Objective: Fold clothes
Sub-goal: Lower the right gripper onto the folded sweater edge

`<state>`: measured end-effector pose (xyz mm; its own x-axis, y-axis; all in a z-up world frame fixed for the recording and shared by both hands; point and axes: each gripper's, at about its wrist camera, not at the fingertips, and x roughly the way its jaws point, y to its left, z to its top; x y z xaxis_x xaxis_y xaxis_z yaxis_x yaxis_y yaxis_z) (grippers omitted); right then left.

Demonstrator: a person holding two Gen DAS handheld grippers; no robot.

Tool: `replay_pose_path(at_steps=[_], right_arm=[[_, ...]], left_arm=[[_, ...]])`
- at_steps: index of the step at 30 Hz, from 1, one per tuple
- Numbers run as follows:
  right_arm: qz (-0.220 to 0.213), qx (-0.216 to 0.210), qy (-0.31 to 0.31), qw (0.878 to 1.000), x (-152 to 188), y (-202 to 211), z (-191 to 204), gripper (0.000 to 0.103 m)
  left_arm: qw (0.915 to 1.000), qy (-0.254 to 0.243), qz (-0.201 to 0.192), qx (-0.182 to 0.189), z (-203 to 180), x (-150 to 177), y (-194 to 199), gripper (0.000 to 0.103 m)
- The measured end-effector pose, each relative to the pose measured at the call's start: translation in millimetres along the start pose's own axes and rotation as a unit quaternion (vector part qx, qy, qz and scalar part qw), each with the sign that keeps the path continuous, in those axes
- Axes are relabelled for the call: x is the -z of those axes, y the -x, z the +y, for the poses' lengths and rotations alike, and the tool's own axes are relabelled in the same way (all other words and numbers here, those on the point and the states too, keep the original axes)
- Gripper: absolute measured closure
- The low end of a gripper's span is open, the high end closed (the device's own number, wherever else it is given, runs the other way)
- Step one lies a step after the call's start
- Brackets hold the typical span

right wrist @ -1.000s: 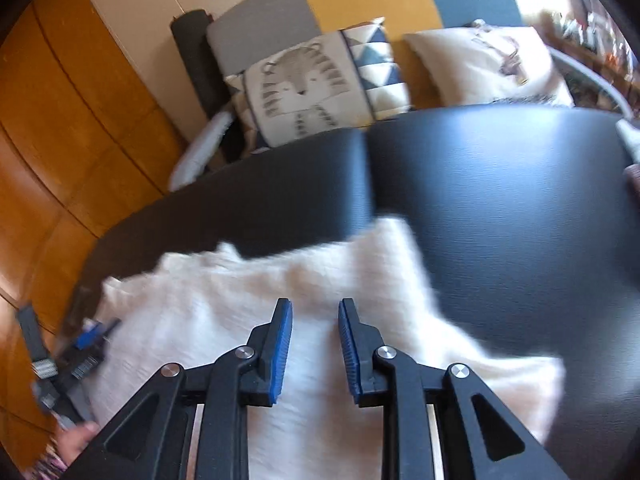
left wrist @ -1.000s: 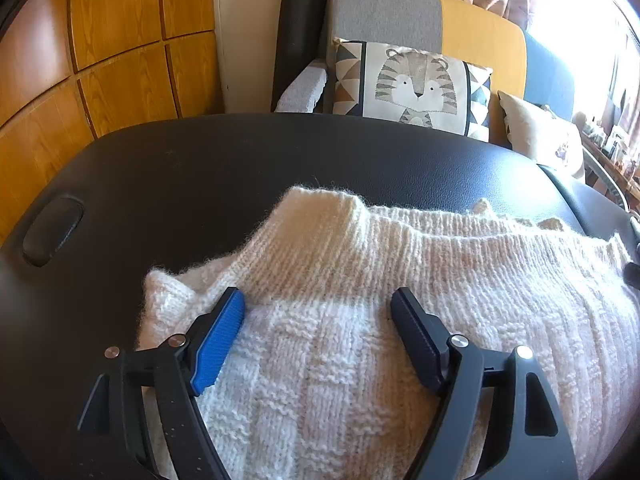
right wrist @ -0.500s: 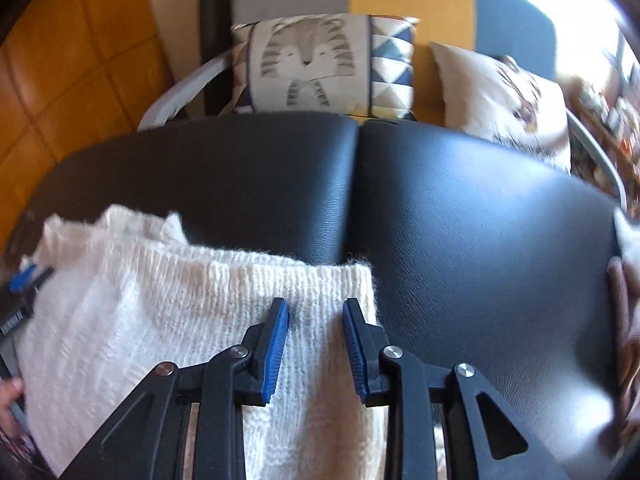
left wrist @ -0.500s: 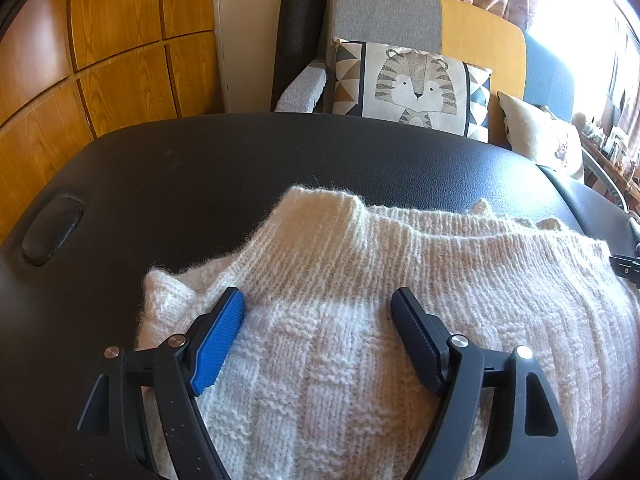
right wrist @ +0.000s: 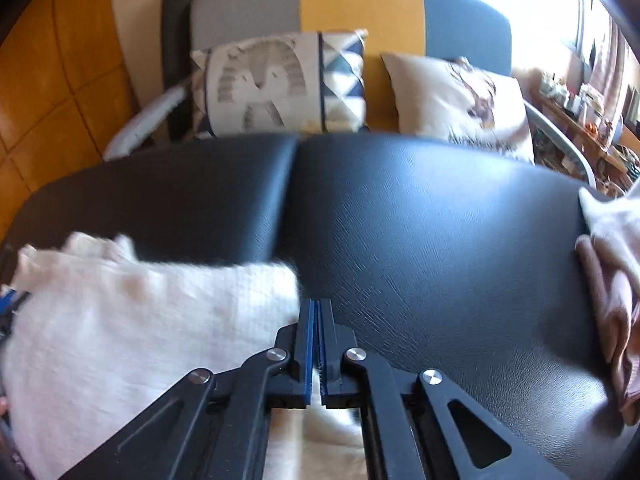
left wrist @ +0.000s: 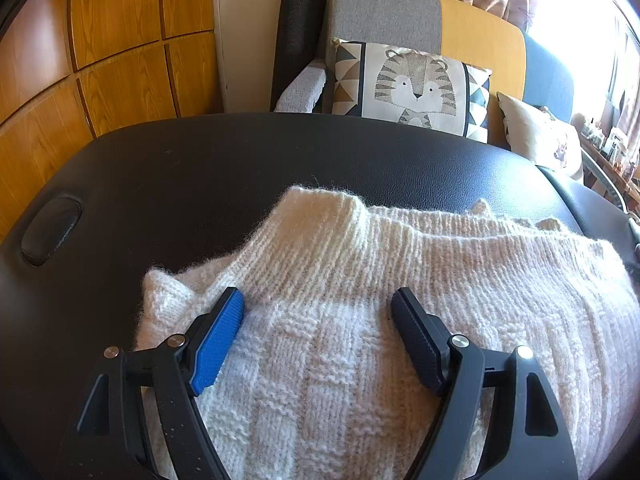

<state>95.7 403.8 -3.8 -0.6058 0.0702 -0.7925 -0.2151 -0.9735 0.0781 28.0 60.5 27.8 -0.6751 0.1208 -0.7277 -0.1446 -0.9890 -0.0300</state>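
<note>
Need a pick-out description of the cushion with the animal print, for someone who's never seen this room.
Start from the black padded table and look past its far edge to the grey and yellow sofa. Propped against its grey section is the tiger cushion. Unlike the plain cream cushion to its right, it has a striped tiger face flanked by triangle-pattern borders.

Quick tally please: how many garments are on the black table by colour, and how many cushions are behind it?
Cream knitted sweater: 1
Pale cream garment at the table's right edge: 1
Pink garment under it: 1
Tiger cushion: 1
Beige cushion: 1
Total: 3 garments, 2 cushions, 5 things. The black table bears all the garments.
</note>
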Motion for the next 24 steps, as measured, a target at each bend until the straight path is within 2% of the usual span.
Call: replay_pose_path(at_steps=[1, 3, 4, 6, 8, 11, 13, 15, 16, 17, 21, 24], right_arm=[[0.003, -0.006, -0.009, 1.000, 1, -2, -5, 0.102], [0.004, -0.014, -0.027, 1.000, 2, 1, -12, 0.092], [-0.010, -0.016, -0.037, 0.999, 0, 13, -15, 0.085], [-0.026, -0.048, -0.036, 0.998, 0, 31, -14, 0.082], [-0.014, -0.069, -0.021, 0.997, 3, 38, -8, 0.080], [0.023, -0.061, 0.014, 0.998, 11, 32, 4, 0.078], [0.047, -0.041, 0.034, 0.997, 18, 21, 11, 0.078], [0.031, -0.033, 0.044, 0.998, 24, 22, 14, 0.088], [0.023, -0.039, 0.032, 0.998, 24, 25, 10, 0.095], [0.015, -0.045, 0.020, 0.999, 24, 28, 6, 0.097], [-0.018, -0.057, -0.027, 0.998, 25, 42, -13, 0.098], [-0.009, -0.043, -0.039, 0.998, 30, 37, -25, 0.098]], left_arm=[[1.0000, 0.000, 0.000, 0.000, 0, 0, 0, 0.024], [1.0000, 0.000, 0.000, 0.000, 0, 0, 0, 0.023], [1.0000, 0.000, -0.001, -0.001, 0, 0, -1, 0.023], [1.0000, 0.000, -0.001, 0.000, -1, 0, -1, 0.023], [1.0000, 0.000, -0.001, 0.000, -1, 0, 0, 0.023], [1.0000, 0.000, -0.001, 0.000, 0, 0, 0, 0.023], [1.0000, 0.000, 0.000, 0.001, 0, 0, 0, 0.023], [1.0000, 0.000, 0.000, 0.001, 0, 0, 0, 0.023], [1.0000, 0.000, 0.000, 0.002, 0, 0, 0, 0.023], [1.0000, 0.000, 0.000, 0.002, 0, 0, 0, 0.023], [1.0000, 0.000, 0.000, 0.001, 1, 0, 0, 0.023], [1.0000, -0.001, 0.000, 0.002, 0, -1, 0, 0.023]])
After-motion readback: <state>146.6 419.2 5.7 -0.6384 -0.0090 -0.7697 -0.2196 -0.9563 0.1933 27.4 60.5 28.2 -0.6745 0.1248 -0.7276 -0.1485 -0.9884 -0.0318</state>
